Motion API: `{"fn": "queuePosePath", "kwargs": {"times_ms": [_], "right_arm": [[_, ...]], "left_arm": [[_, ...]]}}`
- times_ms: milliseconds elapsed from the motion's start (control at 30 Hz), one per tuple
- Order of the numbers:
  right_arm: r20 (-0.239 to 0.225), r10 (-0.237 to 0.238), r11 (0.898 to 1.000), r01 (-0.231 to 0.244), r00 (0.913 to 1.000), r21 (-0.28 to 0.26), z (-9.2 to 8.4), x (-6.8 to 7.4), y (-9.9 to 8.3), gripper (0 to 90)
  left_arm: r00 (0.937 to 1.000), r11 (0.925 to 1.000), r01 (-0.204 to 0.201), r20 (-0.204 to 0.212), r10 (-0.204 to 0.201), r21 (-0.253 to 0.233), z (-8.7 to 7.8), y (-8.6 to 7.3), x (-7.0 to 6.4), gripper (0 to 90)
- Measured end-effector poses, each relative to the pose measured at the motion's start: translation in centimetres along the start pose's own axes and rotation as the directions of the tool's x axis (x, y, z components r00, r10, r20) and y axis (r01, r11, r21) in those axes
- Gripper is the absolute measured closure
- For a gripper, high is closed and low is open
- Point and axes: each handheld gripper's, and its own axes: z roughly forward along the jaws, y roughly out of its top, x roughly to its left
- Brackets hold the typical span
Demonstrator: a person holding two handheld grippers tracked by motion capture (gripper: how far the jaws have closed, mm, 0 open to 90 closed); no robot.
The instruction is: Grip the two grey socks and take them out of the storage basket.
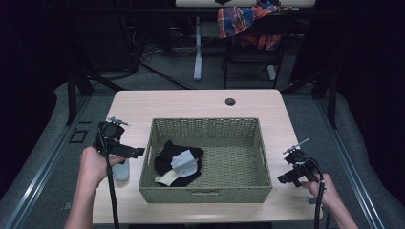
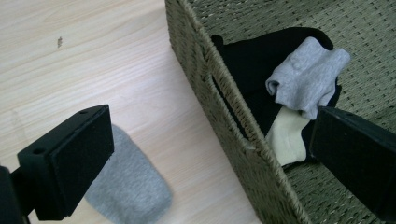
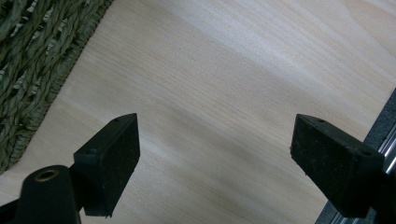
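A woven basket [image 1: 205, 194] stands in the middle of the wooden table [image 1: 191, 102]. Inside it, at the left, lies a pile of socks [image 1: 179, 163]: a black one [image 2: 257, 56], a light grey one [image 2: 308, 77] on top and a cream one [image 2: 287, 135]. Another grey sock [image 1: 121, 169] lies flat on the table just left of the basket. My left gripper [image 1: 129, 150] hangs above that sock [image 2: 130, 186], open and empty, its jaws straddling the basket's left wall [image 2: 224, 116]. My right gripper [image 1: 289, 174] is open over bare wood right of the basket [image 3: 32, 60].
A cable hole [image 1: 230, 101] sits near the table's far edge. The table's right edge [image 3: 383, 126] runs close beside my right gripper. Behind the table stand a chair draped with plaid cloth [image 1: 248, 19] and a white desk leg [image 1: 197, 47].
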Motion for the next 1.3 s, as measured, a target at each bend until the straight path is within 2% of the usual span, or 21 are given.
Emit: {"fn": "queuePosePath", "kwargs": {"times_ms": [100, 233, 533, 600, 833, 933, 1100, 1167, 1300], "right_arm": [[0.007, 0.000, 1.000, 0.000, 1.0000, 0.002, 0.0, 0.0, 0.0, 15.5], [0.009, -0.003, 1.000, 0.003, 1.0000, -0.003, 0.0, 0.2, 0.1, 15.4], [0.010, -0.003, 1.000, 0.003, 0.9999, 0.005, 0.0, 0.1, 0.0, 15.5], [0.009, -0.005, 1.000, 0.005, 0.9999, 0.003, 0.0, 0.1, 0.0, 15.4], [0.012, -0.002, 1.000, 0.002, 0.9999, 0.005, 0.0, 0.1, 0.0, 15.5], [0.011, -0.003, 1.000, 0.003, 0.9999, 0.005, -0.1, 0.1, 0.0, 15.5], [0.004, 0.002, 1.000, -0.002, 1.0000, 0.005, 0.0, 0.1, 0.0, 15.5], [0.018, 0.007, 1.000, -0.007, 0.9998, -0.001, 0.0, 0.1, -0.1, 15.5], [0.014, 0.004, 1.000, -0.004, 0.9999, 0.003, 0.0, 0.1, -0.1, 15.4]], "left_arm": [[0.9999, 0.9999, -0.016, -0.002, 0.016, -0.003, 0.0, 0.2, -0.3, 0.1], [0.9993, 0.9993, -0.036, 0.013, 0.036, -0.014, 0.2, 0.6, -1.3, 0.1], [0.9942, 0.9942, -0.105, 0.028, 0.104, 0.024, 1.2, 2.2, -3.6, 0.1], [0.9902, 0.9896, -0.137, 0.035, 0.135, 0.044, 1.6, 2.8, -4.2, 0.1], [0.9799, 0.9781, -0.194, 0.062, 0.189, 0.076, 3.4, 3.8, -5.8, 0.1], [0.9806, 0.9752, -0.194, 0.053, 0.189, 0.108, 4.4, 4.1, -6.3, 0.2], [0.9764, 0.9671, -0.211, 0.080, 0.201, 0.143, 5.8, 4.4, -7.0, 2.7], [0.9727, 0.9605, -0.226, 0.090, 0.214, 0.162, 6.3, 4.5, -7.3, 4.7], [0.9660, 0.9479, -0.253, 0.102, 0.237, 0.193, 7.6, 4.5, -8.1, 8.6]]}}
